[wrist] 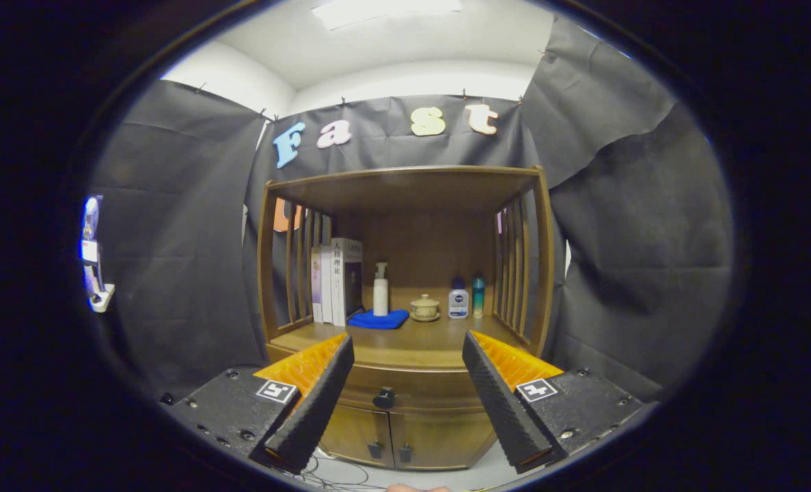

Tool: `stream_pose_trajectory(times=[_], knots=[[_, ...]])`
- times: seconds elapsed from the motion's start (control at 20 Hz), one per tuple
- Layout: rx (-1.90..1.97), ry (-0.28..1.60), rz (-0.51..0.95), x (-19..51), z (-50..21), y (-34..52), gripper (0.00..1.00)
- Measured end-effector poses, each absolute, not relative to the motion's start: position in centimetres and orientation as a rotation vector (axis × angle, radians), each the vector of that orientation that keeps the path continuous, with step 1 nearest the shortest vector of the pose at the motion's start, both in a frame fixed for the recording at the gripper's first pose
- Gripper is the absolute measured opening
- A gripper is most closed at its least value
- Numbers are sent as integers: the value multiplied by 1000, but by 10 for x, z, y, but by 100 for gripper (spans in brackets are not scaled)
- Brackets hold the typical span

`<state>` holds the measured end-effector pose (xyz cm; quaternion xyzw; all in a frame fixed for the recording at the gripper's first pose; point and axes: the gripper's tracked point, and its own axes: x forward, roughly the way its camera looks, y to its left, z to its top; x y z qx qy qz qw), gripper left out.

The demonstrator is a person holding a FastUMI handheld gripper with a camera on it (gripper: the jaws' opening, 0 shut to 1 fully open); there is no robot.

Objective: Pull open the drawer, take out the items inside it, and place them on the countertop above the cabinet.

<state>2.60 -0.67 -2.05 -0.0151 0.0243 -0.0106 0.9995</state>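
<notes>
The tongs [405, 383] hung wide apart and empty in the lower middle of the frame, well short of the cabinet [405, 301], holding nothing. Between their two tips, a little below centre, sat the small dark knob [384, 398] of the drawer [405, 393], and the drawer was shut, a thin band of wood just under the desk [405, 348]. Whatever lay inside it could not be seen.

The risk, as I judged it, was in the knob. It was a small round thing, and the tongs were spread far wider than it; if they closed off-centre, one finger would meet it first and it could slip out sideways. A pull at an angle might also jam the drawer, or drag the whole cabinet forward.

Just beneath, towards the bottom of the frame, two more little pulls marked the lower doors [390, 437], close enough that a low approach could catch the wrong one.

The desk itself was already busy towards the back: books [337, 280] at the left, a pump bottle [380, 290] standing on a blue cloth [378, 319], a lidded bowl [424, 307], and two small bottles [466, 297] to the right. Only the front strip lay bare, so anything set down too deep could knock one over.
</notes>
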Motion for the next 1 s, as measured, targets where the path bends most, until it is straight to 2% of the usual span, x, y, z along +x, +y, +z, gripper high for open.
stream_pose_trajectory(times=[0.3,1.0], knots=[[-14,30,-34,41,-34,0,100],[54,136,-72,142,-146,12,100]])
